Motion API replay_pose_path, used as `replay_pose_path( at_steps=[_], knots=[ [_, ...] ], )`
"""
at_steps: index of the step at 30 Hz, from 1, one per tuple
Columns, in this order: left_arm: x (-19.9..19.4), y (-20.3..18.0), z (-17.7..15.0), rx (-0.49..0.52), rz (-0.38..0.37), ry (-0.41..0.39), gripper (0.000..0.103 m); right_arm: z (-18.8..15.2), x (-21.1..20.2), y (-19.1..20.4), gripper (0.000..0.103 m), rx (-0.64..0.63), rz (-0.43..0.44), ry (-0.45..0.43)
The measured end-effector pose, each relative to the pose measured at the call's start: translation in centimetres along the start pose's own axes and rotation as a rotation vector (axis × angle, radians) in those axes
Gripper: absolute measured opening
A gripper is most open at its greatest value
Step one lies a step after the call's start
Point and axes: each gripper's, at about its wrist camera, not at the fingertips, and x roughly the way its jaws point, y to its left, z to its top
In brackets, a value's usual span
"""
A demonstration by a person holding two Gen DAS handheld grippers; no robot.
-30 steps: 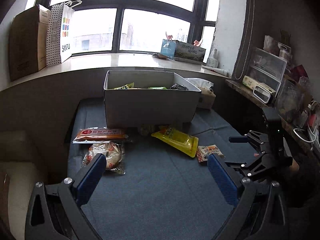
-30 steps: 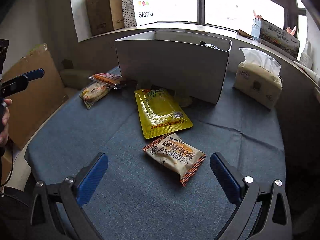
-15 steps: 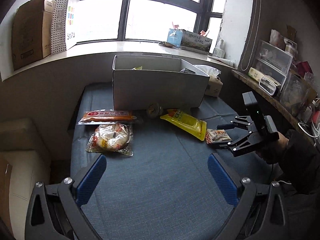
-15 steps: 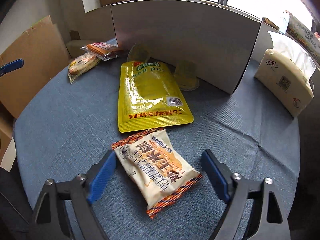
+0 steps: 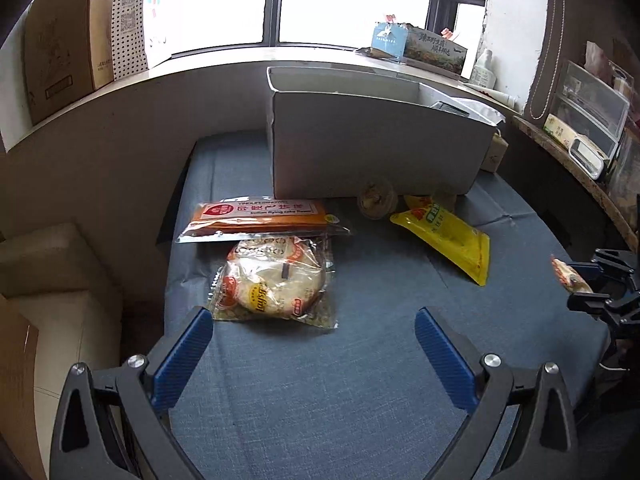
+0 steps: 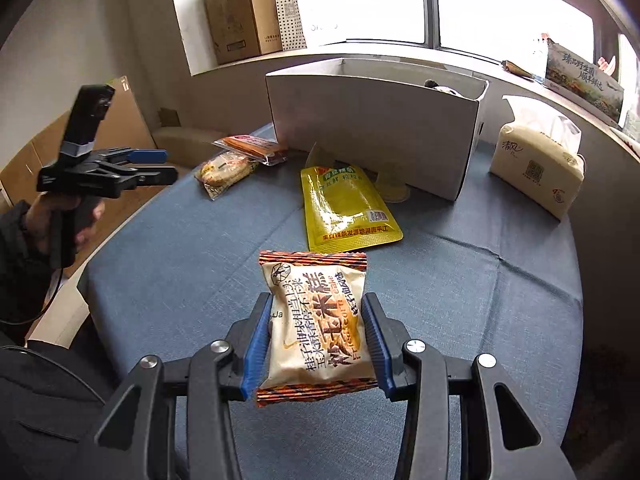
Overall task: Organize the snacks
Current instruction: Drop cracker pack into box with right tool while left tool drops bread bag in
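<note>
Right now the right gripper (image 6: 316,344) pinches the corn cake packet (image 6: 316,320) between its blue pads, which press on both long edges and hold it clear of the blue cloth (image 6: 480,280). The step in hand looks like carrying that snack to the grey box (image 6: 372,128), so the next move calls for lifting it over the near wall. The left gripper (image 5: 314,360) hangs spread wide and empty just short of the round bun packet (image 5: 276,280).

A blue cloth-covered table (image 5: 360,360) is carrying a bread packet (image 5: 274,280) just ahead of the left gripper's left finger (image 5: 182,360), an orange packet (image 5: 256,214), a yellow pouch (image 5: 448,236) and a white box (image 5: 376,152) farther ahead.
</note>
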Motion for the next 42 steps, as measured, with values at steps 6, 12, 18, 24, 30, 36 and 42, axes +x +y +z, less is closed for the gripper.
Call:
replay_pose_path(
  at_steps=[6,12,18,24,30,36,42],
  knots=[
    [6.4,2.2,2.1,-0.017,0.018,0.121,0.103,-0.2,-1.1,1.3,0.048,0.013,0.021,-0.018],
    [8.0,1.4,2.0,0.018,0.067,0.124,0.093,-0.4,-0.3,2.0,0.048,0.007,0.028,0.003],
    [4.9,0.6,0.2,0.020,-0.007,0.096,0.082,-0.2,-0.2,2.5,0.048,0.004,0.039,-0.003],
    [-1.9,-1.8,-0.3,0.032,-0.082,-0.051,0.082,1.3,-0.5,2.3,0.048,0.040,0.029,-0.049],
    [-6.0,-3.2,5.6,0.039,-0.155,-0.214,0.082,6.5,-0.9,0.2,0.048,0.121,-0.004,-0.145],
    [-4.1,-4.0,13.5,0.017,-0.184,-0.279,0.082,13.7,-0.5,-2.9,0.049,0.172,-0.018,-0.243],
    [1.3,-3.9,20.1,-0.038,-0.220,-0.229,0.082,20.4,3.6,-9.2,0.050,0.335,-0.003,-0.227]
  ],
)
